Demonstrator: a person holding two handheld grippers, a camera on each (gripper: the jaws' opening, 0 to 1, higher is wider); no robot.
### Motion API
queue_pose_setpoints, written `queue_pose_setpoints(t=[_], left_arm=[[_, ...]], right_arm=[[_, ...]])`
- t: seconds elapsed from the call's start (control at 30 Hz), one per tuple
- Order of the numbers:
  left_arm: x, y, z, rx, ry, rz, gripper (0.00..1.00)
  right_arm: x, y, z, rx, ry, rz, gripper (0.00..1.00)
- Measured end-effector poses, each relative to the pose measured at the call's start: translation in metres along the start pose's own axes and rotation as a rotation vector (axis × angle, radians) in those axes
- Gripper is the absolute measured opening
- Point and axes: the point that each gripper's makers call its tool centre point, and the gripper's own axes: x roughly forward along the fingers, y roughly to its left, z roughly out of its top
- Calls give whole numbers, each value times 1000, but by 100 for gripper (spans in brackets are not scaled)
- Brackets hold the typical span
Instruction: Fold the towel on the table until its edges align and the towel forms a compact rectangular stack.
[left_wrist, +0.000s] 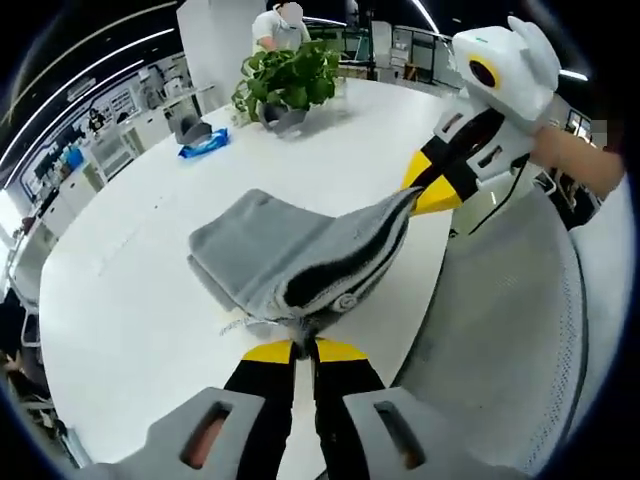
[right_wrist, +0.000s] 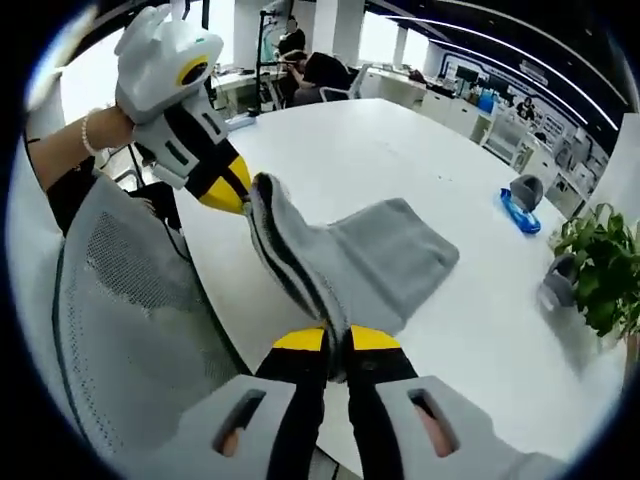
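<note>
A grey towel (left_wrist: 285, 250), folded in several layers, is held up off the white table (left_wrist: 150, 210) near its edge. My left gripper (left_wrist: 303, 345) is shut on one corner of its near edge, yellow tips pinching the cloth. The right gripper (left_wrist: 425, 190) comes in from the right and is shut on the other corner. In the right gripper view the same towel (right_wrist: 360, 255) hangs between my right gripper (right_wrist: 338, 345), shut on it, and the left gripper (right_wrist: 235, 190) at the upper left, held by a hand with a bead bracelet.
A potted green plant (left_wrist: 290, 80) and a blue packet (left_wrist: 205, 145) stand at the far side of the table. A grey mesh chair back (left_wrist: 510, 300) sits close beside the table edge. A person sits at a desk (right_wrist: 310, 70) behind.
</note>
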Motion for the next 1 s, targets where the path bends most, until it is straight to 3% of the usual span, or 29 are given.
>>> queue_pose_setpoints(t=[0.33,0.67,1.0], left_arm=[[-2,18,24,41,-29,40,6],[5,55,59,34,-84,108,6],[27,76,69,11,-66,141,6]], right_arm=[[-2,-23,21,-32,-12,-35,4],[1,-66,53,-80,-27,-91,4],[15,-92,62,-83,-12,-100,5]])
